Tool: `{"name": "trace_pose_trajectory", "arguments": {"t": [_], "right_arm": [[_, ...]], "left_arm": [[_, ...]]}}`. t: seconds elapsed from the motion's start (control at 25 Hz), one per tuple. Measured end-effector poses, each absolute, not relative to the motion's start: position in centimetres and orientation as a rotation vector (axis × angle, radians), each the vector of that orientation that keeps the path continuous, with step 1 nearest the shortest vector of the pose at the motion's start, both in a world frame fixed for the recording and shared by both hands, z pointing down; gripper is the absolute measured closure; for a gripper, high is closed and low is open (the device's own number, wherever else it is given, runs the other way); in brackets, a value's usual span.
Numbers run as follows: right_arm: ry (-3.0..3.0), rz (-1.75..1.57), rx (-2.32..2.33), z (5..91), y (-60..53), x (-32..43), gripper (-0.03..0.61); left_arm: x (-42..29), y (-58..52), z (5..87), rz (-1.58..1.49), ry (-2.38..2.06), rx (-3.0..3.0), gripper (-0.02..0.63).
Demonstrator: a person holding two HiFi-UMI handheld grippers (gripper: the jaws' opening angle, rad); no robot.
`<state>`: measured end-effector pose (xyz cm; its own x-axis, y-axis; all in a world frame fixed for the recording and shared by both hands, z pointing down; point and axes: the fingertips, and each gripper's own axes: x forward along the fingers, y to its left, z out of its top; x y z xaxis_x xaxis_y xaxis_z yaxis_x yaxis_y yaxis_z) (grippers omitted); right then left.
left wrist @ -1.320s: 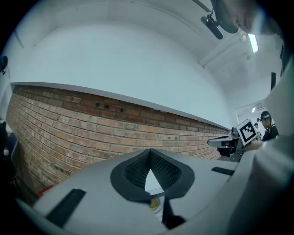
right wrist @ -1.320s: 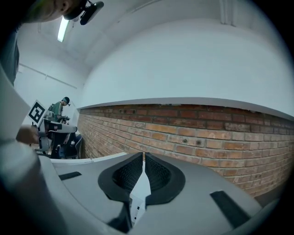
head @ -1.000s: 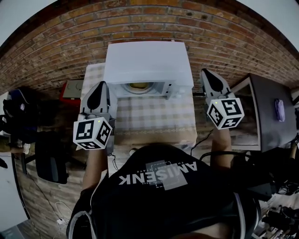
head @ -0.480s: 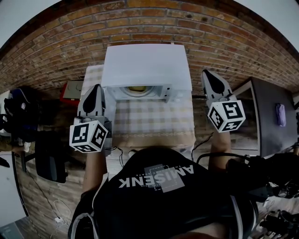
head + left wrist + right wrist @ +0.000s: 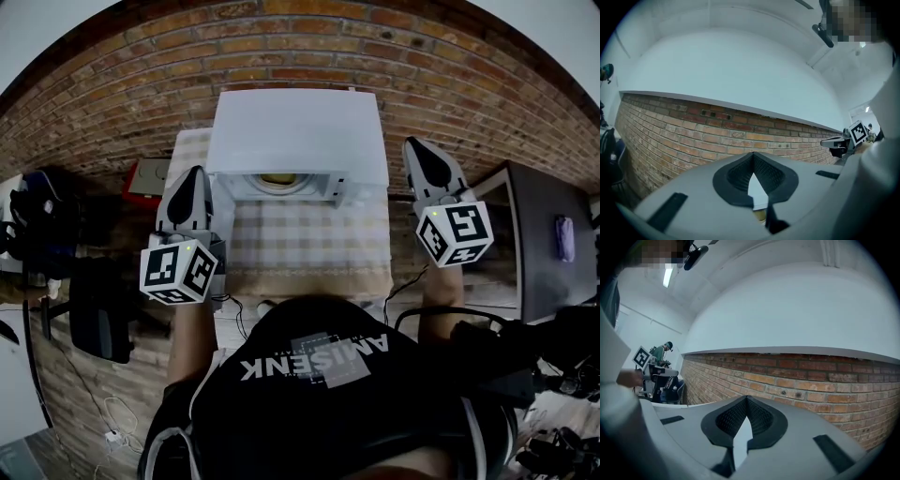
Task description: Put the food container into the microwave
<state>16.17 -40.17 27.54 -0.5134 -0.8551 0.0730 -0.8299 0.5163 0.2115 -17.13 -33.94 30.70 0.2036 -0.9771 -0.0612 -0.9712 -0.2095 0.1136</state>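
Inside the microwave (image 5: 295, 131), low in its front opening, sits a yellowish thing that looks like the food container (image 5: 277, 177). Only a small bit of it shows, so I cannot tell its shape or which way it is long. It looks like it is on the round plate in there.

Left of the microwave, just beside its front corner, is the left gripper (image 5: 195, 176). Its jaws are squeezed together with nothing between them. Through the small gap under its tips you can see the microwave's white side and a little speck of yellow.

Right of the microwave, a bit further out from its side, is the right gripper (image 5: 414, 148). Its jaws are pressed together too, and it holds nothing. It looks past the microwave at the brick wall (image 5: 375, 56).

Both grippers point level, the same way the microwave faces back. So the container lies between them, in the middle of the microwave's front. The left gripper is the nearer one.

I think the container is in its place. I cannot make out the door well, so I cannot say which side it swings from.
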Motion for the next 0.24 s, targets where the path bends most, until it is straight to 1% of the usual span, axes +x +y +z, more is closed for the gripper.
{"name": "trace_pose_trajectory", "arguments": {"t": [0.24], "right_arm": [[-2.57, -0.216, 1.491, 27.31, -40.4, 16.79, 0.538]], "left_arm": [[-17.61, -33.73, 30.58, -0.204, -1.963, 2.374, 0.601]]}}
